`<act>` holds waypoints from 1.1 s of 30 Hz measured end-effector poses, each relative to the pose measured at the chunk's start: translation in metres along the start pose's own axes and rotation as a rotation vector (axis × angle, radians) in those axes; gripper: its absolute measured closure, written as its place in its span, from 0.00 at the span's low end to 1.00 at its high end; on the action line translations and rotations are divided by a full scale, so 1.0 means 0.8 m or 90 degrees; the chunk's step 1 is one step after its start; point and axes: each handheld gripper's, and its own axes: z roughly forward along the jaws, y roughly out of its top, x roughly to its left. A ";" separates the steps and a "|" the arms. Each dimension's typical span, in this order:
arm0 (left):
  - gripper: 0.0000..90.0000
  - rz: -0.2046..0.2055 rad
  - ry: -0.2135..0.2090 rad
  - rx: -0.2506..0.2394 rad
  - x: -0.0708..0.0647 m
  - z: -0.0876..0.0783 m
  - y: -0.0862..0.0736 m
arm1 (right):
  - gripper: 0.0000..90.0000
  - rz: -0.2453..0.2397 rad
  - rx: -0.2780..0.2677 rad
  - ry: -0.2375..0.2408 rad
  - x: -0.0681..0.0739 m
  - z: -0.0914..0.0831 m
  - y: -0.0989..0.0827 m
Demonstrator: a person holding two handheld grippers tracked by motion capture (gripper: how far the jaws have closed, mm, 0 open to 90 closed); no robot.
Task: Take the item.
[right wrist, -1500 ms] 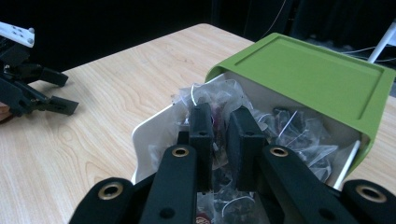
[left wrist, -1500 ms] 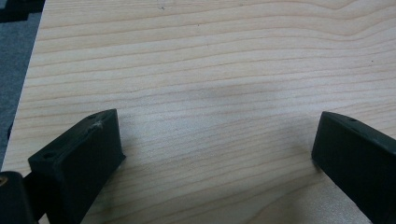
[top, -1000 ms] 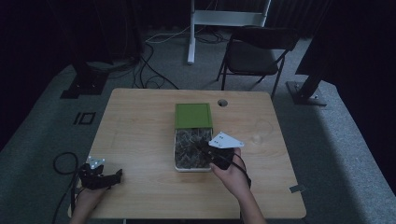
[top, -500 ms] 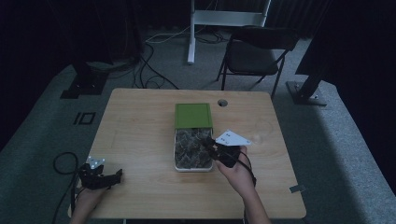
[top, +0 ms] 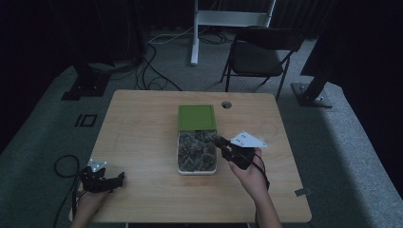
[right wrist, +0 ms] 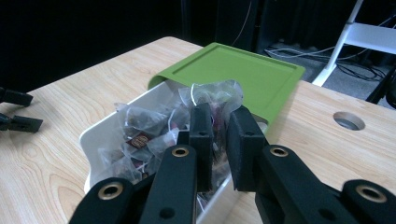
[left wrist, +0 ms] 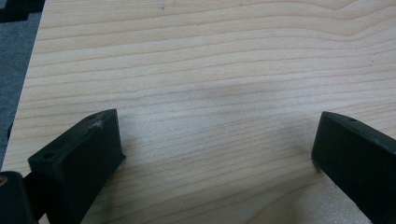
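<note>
Right gripper (right wrist: 218, 122) jaws are pinching a clear tea sachet (right wrist: 219, 95) at centre frame, lifting it just over the white box (right wrist: 100, 128) of sachets below the green lid (right wrist: 243, 70), and it's looking feather-light, crinkly and easily torn, so gripping its top edge seems best, while the left gripper (left wrist: 215, 154) is sitting spread wide over bare table (left wrist: 210, 56).

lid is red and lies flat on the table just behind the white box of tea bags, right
Not quite. The lid is green, not red, as the high view and the right gripper view show. The rest holds: it lies flat on the table just behind the white box of tea bags.
</note>
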 end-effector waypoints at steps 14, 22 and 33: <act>0.02 -0.001 0.000 -0.001 0.000 0.000 0.000 | 0.90 0.027 -0.015 -0.052 -0.038 -0.027 -0.007; 0.02 -0.001 0.000 -0.001 0.000 0.000 0.000 | 0.90 0.046 -0.026 -0.089 -0.065 -0.046 -0.010; 0.02 0.000 0.000 0.000 0.000 0.000 0.000 | 0.90 0.069 -0.034 -0.149 -0.098 -0.069 -0.020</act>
